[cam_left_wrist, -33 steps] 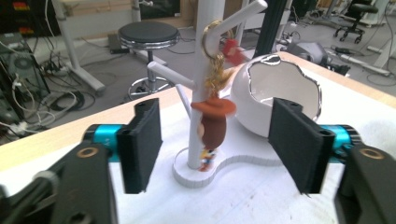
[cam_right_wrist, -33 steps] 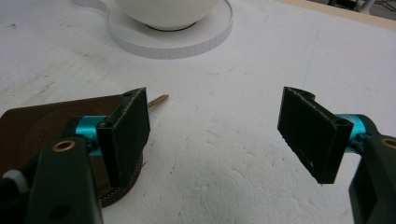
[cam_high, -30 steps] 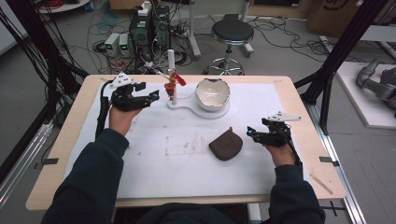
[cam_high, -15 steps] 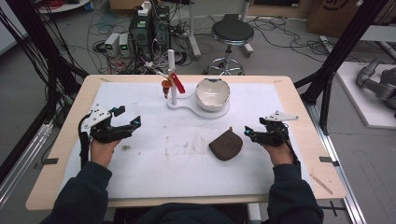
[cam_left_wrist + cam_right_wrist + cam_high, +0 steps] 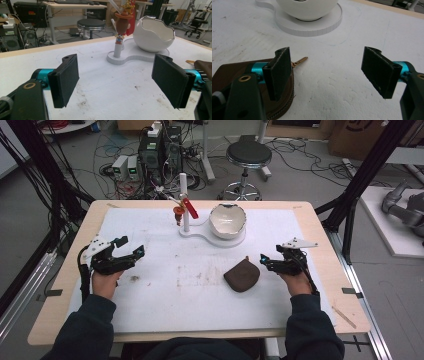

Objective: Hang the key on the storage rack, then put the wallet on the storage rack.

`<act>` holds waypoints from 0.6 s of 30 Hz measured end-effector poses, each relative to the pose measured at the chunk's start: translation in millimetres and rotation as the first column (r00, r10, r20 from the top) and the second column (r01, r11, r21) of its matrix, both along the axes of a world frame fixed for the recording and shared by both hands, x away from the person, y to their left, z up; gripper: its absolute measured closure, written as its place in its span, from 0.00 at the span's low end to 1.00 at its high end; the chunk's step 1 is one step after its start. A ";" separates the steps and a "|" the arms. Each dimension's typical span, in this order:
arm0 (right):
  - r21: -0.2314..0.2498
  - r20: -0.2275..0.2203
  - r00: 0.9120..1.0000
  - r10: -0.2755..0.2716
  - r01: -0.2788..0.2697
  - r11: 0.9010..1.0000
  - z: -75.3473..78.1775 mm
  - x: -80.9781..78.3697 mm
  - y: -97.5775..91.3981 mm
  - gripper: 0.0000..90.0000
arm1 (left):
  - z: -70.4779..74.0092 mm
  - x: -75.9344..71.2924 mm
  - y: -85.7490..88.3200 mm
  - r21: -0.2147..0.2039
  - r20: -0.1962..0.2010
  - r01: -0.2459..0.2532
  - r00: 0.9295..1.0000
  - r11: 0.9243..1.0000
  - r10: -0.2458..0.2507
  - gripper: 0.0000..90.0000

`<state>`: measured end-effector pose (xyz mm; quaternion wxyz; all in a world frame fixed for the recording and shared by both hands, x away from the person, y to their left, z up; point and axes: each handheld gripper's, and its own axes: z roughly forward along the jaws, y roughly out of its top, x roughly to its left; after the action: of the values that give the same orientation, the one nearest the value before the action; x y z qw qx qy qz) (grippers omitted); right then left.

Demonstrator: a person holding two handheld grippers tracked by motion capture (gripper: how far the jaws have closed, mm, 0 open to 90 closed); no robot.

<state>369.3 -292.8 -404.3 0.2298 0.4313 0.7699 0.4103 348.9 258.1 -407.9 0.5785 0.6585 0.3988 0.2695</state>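
**Both tools empty, brown pouch waiting by the right hand**

The left tool (image 5: pixel 131 251) sits near the left edge of the worktop (image 5: pixel 150 320), its jaws having just been opening; they now stand wide with nothing between them. The right tool (image 5: pixel 266 262) rests toward the right edge, jaws also spread wide and empty, with the brown pouch (image 5: pixel 242 275) just beside it on the inner side.

The pouch looks like the next thing to take. It is a soft, rounded, leather-like case lying flat, with a metal zipper along its rim and a small gold pull tab (image 5: pixel 299 60) pointing out toward the back edge. A good approach, I think, is to bring one jaw over the edge and pinch the rim, since the flat body offers little to grip.

Toward the back edge stands a white, keyhole-shaped stand (image 5: pixel 200 233) with a thin post holding a small figurine (image 5: pixel 122 25), and a glossy white eggshell-shaped bowl (image 5: pixel 227 220) with a jagged rim. The worktop cover is white, matte and lightly stained.
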 end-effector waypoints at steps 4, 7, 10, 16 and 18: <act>-0.006 0.002 1.000 0.017 -0.017 1.000 1.0 -1.2 0.8 0.24 | -1.8 4.6 1.0 -0.037 -0.007 -0.001 1.000 0.999 0.001 0.24; -0.006 -0.020 1.000 0.023 -0.023 1.000 -0.9 -1.1 2.8 0.24 | -3.4 6.6 1.2 -0.052 -0.021 -0.003 1.000 0.999 0.002 0.24; -0.017 -0.035 0.999 0.040 -0.041 0.999 -2.0 -2.6 6.2 0.24 | -2.7 5.7 0.9 -0.051 -0.020 0.002 1.000 0.999 -0.003 0.24; -0.011 -0.076 0.993 0.091 -0.092 0.996 -4.4 -2.2 9.7 0.24 | -3.2 6.2 -2.0 -0.046 -0.024 0.011 1.000 0.999 -0.012 0.24; -0.004 -0.097 0.989 0.108 -0.109 0.994 -6.2 -2.9 10.9 0.24 | -3.1 5.9 -4.1 -0.036 -0.026 0.017 1.000 0.999 -0.018 0.24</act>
<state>366.4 -281.9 -410.5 0.1717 0.4069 0.8045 0.3972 354.9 254.0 -410.9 0.5873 0.6549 0.4053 0.2488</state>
